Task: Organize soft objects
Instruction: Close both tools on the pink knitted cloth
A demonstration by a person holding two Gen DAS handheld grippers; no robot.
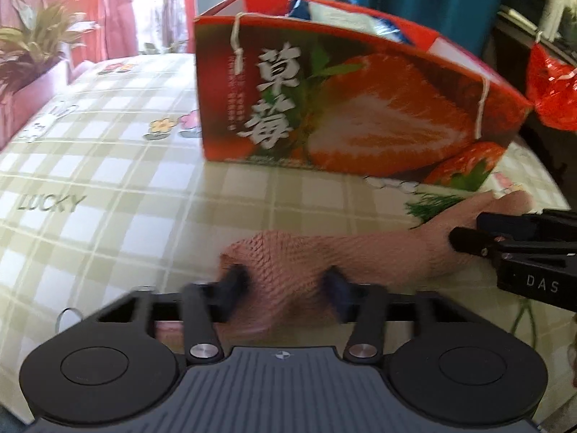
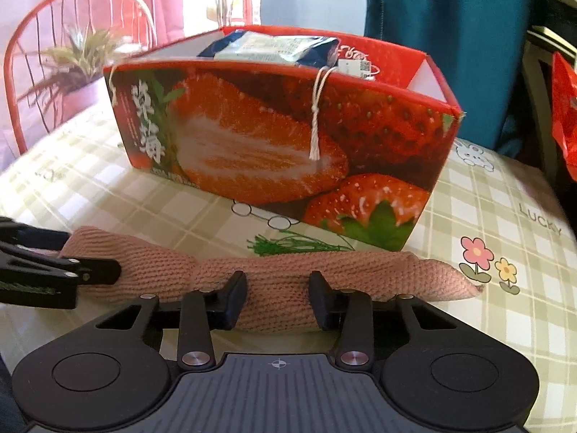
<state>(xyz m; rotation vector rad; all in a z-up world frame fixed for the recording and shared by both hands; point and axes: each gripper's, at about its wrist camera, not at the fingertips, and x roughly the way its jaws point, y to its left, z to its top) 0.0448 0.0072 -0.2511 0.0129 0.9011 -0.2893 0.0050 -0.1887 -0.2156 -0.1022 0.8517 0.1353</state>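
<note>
A long pink knitted cloth [image 1: 360, 252] [image 2: 360, 274] lies rolled on the checked tablecloth [image 1: 108, 180], just in front of the red strawberry box [image 1: 360, 108] [image 2: 270, 137]. My left gripper [image 1: 285, 285] is shut on the cloth's left end, its fingers [image 1: 234, 281] denting the knit. My right gripper [image 2: 277, 292] is shut on the cloth farther right, pads [image 2: 324, 296] pressed into both sides. Each gripper shows in the other's view: the right gripper [image 1: 468, 231] at the right edge, the left gripper [image 2: 90, 256] at the left edge. The box is open on top and holds a blue-and-white packet [image 2: 274, 48].
A potted plant [image 1: 32, 47] [image 2: 79, 61] and a red chair [image 2: 72, 3] stand beyond the table's far left. A red plastic bag [image 1: 551, 90] hangs at the right. Teal fabric [image 2: 450, 18] is behind the box. The table's edge curves close on both sides.
</note>
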